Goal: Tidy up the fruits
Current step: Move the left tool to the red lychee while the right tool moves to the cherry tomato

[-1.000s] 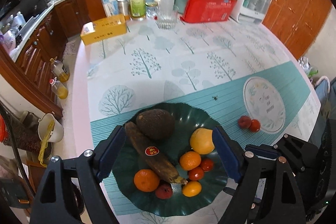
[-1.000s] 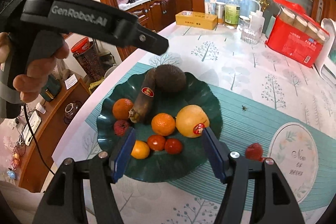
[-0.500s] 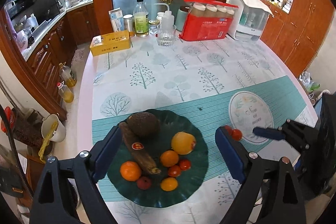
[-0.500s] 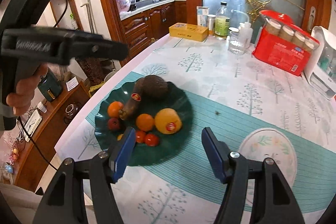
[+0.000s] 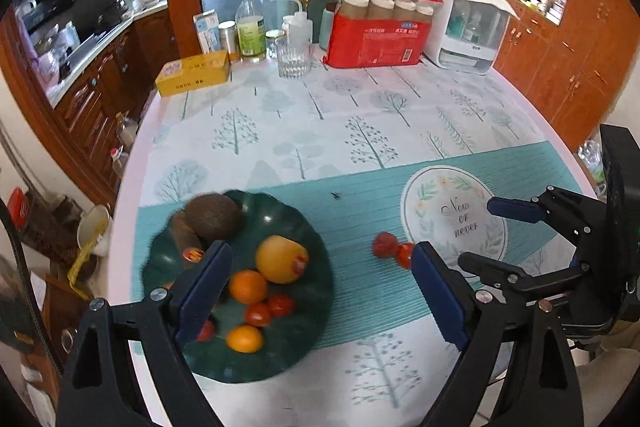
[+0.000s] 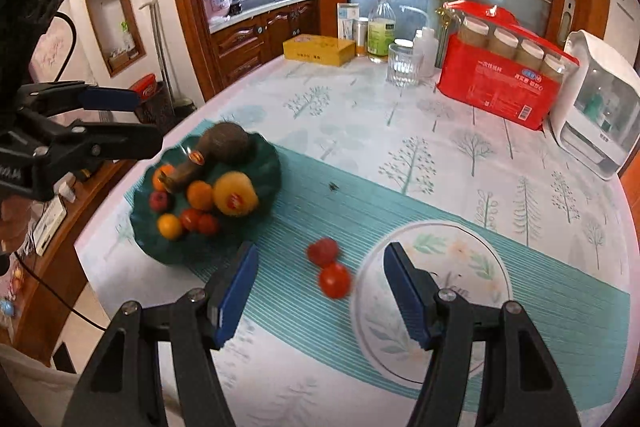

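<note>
I see both grippers spread wide and holding nothing: my left gripper [image 5: 320,291] hangs over the green plate [image 5: 316,331] of fruit, my right gripper [image 6: 320,291] over two red fruits [image 6: 330,267] lying touching on the teal runner [image 6: 540,287]. From the right wrist, those loose fruits sit at about four o'clock of the plate, just apart from it.

Plate [image 6: 264,163]: glossy dark green. Tablecloth [image 6: 440,163]: smooth, printed, slight sheen. Tomato [image 6: 335,280]: shiny skin. Coconut [image 5: 214,215]: rough, matt brown. Cabinets [image 5: 560,67]: varnished wood. Tumbler [image 6: 404,65]: clear glass.
</note>
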Tool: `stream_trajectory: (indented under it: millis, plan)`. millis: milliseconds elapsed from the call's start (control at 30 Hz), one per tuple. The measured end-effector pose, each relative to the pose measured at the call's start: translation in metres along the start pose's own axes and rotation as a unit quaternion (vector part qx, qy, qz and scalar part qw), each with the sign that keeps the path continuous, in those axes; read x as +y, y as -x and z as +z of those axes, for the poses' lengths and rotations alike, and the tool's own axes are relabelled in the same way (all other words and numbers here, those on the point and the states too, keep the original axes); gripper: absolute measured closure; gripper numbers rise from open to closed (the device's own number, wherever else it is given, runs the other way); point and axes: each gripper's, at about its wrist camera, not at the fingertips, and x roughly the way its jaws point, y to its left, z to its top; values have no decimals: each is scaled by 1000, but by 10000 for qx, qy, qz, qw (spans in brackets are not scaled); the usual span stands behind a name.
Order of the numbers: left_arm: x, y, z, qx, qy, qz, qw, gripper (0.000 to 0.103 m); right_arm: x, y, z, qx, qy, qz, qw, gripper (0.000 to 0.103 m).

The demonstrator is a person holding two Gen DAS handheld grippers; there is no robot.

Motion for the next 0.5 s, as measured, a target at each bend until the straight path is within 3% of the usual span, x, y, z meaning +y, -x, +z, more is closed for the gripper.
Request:
stream_trajectory:
  millis: [233,500]
  plan:
    - [-36,-45,-27,259,621,97,9977,13,-21,-32,-21,180,524,264,9981,38]
    - [-41,-81,-44,248,1257,607,9899,13,-29,-74,-34,163,922,662,9934,38]
